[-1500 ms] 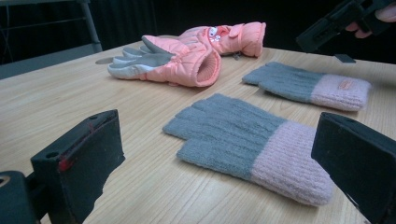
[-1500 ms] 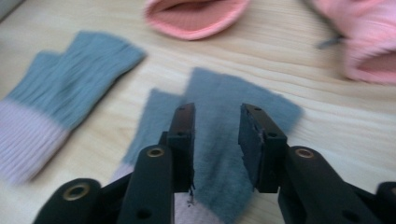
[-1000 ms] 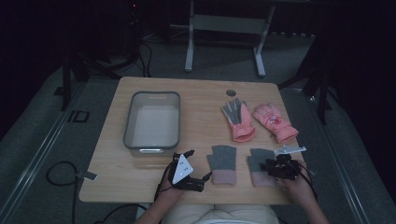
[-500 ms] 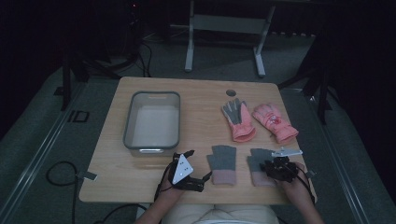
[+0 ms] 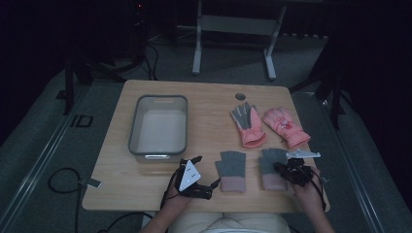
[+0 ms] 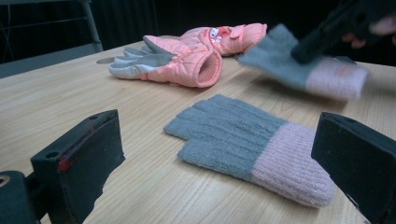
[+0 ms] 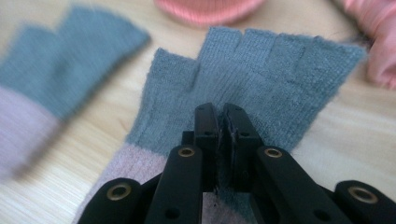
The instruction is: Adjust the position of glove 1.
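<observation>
On the pale wooden tabletop [image 5: 209,104]: four gloves and one tub. Two grey knitted fingerless gloves with pink ribbed cuffs, side by side at the near edge — left one [image 5: 231,170] lying flat and untouched, right one [image 5: 272,167] under the right gripper [image 5: 283,170]. Two padded pink winter gloves farther back on the right — one with grey palm and fingers [image 5: 248,125], one with a small printed motif [image 5: 285,127], just beside each other. One grey rectangular plastic tub [image 5: 158,125], left of centre, upright. One small round hole in the tabletop [image 5: 240,96] near the far edge. Table on grey carpeted floor [image 5: 53,145]; dark room, light metal frame stand [image 5: 233,39] behind, black cables [image 5: 63,182] trailing at left. Right gripper: jaws just closed, pressed nearly together, pinching a fold of the grey knit of the right fingerless glove [image 7: 261,70] near its middle; glove lifted slightly off the wood as seen from the left gripper view. Left gripper [image 5: 204,172]: jaws spread wide, holding nothing, resting low at the table edge beside the left fingerless glove [image 6: 247,144].
</observation>
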{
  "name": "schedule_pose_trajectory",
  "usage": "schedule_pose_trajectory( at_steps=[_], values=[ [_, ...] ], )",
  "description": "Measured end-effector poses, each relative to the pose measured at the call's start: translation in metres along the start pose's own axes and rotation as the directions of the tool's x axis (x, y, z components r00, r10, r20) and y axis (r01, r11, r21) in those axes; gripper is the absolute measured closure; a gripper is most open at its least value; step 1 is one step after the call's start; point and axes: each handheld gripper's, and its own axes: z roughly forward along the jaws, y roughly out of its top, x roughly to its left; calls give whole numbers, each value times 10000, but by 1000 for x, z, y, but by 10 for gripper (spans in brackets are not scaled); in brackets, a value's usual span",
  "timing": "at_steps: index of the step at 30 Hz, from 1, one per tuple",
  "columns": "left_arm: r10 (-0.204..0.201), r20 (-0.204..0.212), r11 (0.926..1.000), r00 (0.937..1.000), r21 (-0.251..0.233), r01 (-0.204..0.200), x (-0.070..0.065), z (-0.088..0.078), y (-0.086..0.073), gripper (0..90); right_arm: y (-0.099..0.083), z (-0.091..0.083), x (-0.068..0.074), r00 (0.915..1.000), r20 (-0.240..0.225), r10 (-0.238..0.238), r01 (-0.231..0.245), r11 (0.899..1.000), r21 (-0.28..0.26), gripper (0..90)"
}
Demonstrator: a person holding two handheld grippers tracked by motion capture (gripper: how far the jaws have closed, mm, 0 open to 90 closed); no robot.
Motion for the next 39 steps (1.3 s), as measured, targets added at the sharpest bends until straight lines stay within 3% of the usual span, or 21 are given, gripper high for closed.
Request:
schedule_pose_trajectory(
  at_steps=[5, 9, 12, 16, 20, 29, 39],
  values=[
    [-31, 4, 10000, 10000, 4, 31, 1, 0, 0, 14, 26, -18, 15, 9999, -139, -22, 13, 9979, -643, 850],
    [-59, 27, 10000, 10000, -19, 59, 1, 0, 0, 14, 41, -23, 26, 9997, -215, 88, -108, 9957, -924, 850],
    [-128, 2, 9999, 9999, -70, 128, 1, -1, 0, 14, 57, -25, 47, 9974, -694, 200, -281, 9926, -1181, 850],
    [-60, -6, 10000, 10000, -55, 60, 1, -1, 0, 14, 64, -21, 68, 9957, -923, 96, -215, 9914, -1287, 849],
    [-97, 8, 9999, 10000, -70, 97, 1, -1, 0, 14, 65, -12, 85, 9932, -1159, 111, -255, 9921, -1230, 849],
    [-136, 84, 9999, 9999, -40, 137, 2, -1, 0, 14, 52, 18, 107, 9867, -1620, 116, -183, 9990, -403, 849],
    [92, 135, 10000, 9999, 37, -92, 0, 0, 0, 14, 39, 43, 111, 9859, -1668, 130, -91, 9997, 245, 846]
  ],
)
